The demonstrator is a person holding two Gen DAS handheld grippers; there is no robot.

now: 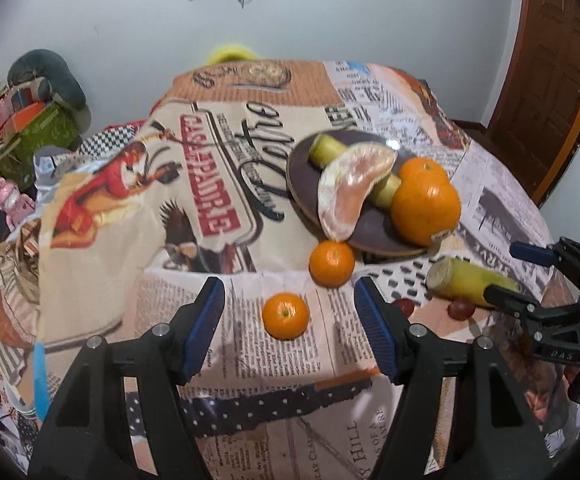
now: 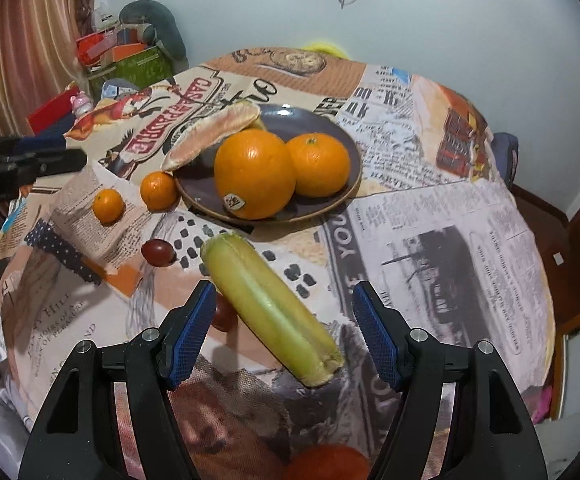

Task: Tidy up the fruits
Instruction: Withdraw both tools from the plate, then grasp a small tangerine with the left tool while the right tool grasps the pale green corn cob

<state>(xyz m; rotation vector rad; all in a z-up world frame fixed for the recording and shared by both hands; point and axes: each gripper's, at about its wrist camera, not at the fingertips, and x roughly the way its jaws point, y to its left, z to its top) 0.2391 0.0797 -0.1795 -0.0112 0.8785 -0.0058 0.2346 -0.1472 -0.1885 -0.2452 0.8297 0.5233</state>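
A dark plate (image 2: 330, 128) holds two big oranges (image 2: 255, 172), a pomelo wedge (image 2: 210, 132) and a green-yellow piece (image 1: 326, 148). Two small mandarins lie beside it: one (image 1: 285, 315) sits between the fingers of my open left gripper (image 1: 290, 320), the other (image 1: 331, 263) touches the plate's rim. A long green-yellow fruit piece (image 2: 270, 308) lies on the cloth between the fingers of my open right gripper (image 2: 286, 328). Two dark red grapes (image 2: 158, 253) lie next to it. The right gripper also shows at the right of the left wrist view (image 1: 530, 272).
The table wears a newspaper-print cloth (image 2: 450, 220). An orange-red fruit (image 2: 326, 460) lies at the near edge under my right gripper. Boxes, a cushion and clutter (image 1: 30, 120) stand past the table's left side. A wooden door (image 1: 550, 60) is at the right.
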